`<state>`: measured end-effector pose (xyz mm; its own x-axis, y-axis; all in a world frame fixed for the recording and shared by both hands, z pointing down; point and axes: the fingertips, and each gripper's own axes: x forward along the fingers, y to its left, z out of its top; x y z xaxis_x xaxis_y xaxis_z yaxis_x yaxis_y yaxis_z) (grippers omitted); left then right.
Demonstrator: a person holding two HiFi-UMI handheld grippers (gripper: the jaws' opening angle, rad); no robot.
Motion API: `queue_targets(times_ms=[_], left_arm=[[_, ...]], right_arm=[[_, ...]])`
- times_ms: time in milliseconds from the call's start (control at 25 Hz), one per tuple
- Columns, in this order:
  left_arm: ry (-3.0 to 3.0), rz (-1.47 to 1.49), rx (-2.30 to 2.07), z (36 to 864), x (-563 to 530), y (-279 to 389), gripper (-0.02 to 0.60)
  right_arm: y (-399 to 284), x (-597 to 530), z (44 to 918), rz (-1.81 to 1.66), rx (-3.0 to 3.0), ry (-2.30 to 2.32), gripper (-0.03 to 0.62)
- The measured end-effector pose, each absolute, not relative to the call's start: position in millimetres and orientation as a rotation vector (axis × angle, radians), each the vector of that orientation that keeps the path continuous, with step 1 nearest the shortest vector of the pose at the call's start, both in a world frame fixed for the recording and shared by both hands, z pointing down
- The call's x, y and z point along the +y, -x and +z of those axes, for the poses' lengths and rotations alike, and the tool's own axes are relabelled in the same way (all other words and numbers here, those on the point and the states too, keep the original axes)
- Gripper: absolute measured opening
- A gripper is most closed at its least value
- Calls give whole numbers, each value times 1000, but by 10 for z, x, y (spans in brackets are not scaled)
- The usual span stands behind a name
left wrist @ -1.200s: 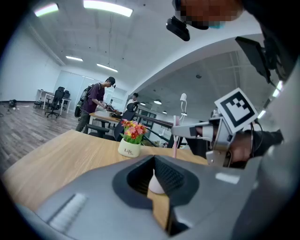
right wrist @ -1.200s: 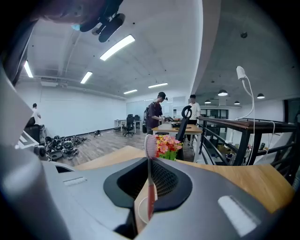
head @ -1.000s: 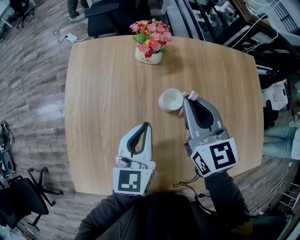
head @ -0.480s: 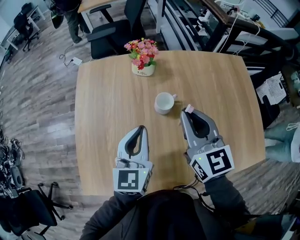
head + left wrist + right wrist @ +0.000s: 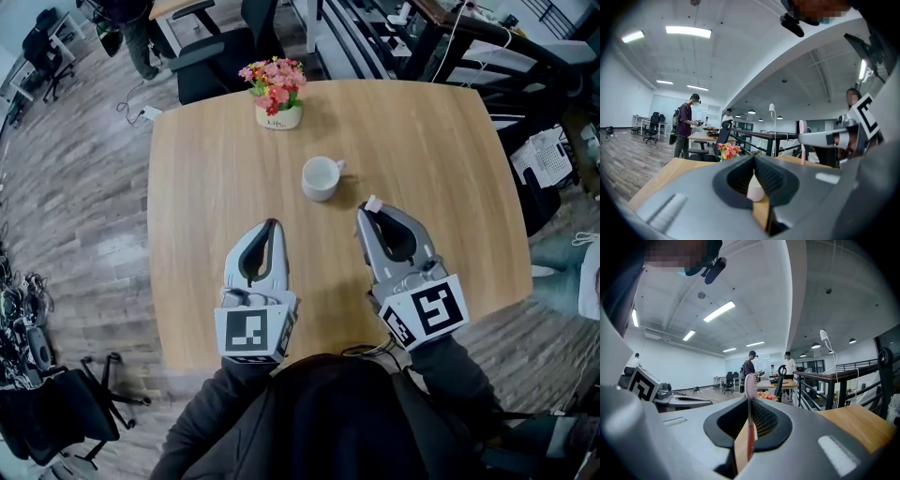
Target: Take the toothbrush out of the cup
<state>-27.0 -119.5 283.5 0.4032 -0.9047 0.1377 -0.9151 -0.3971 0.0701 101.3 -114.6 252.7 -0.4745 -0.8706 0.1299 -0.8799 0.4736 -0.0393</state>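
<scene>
A white cup (image 5: 322, 177) stands upright mid-table with nothing showing in it. My right gripper (image 5: 363, 214) is shut on a pink-headed toothbrush (image 5: 372, 203), held upright in front of and to the right of the cup, apart from it. In the right gripper view the toothbrush (image 5: 750, 386) rises between the closed jaws of the right gripper (image 5: 749, 405). My left gripper (image 5: 272, 225) hovers to the cup's near left, shut and holding nothing. The left gripper view shows the cup (image 5: 755, 190) through the loop of the closed jaws and the toothbrush (image 5: 802, 140) at the right.
A pot of pink and yellow flowers (image 5: 275, 89) stands at the far edge of the wooden table (image 5: 206, 169). A black office chair (image 5: 214, 52) and desks lie beyond it. A person (image 5: 686, 124) stands in the background.
Both grippers have drawn back toward me and risen. The right one has carried the toothbrush away from the cup's rim, leaving a clear gap.
</scene>
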Motion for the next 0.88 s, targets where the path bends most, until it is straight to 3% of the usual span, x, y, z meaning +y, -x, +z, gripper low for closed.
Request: queue_targets(times_ms=[880], left_arm=[[-2530, 119, -1654, 2757, -1102, 270, 8]], right_arm=[[-886, -1031, 2499, 159, -2665, -1529, 20]])
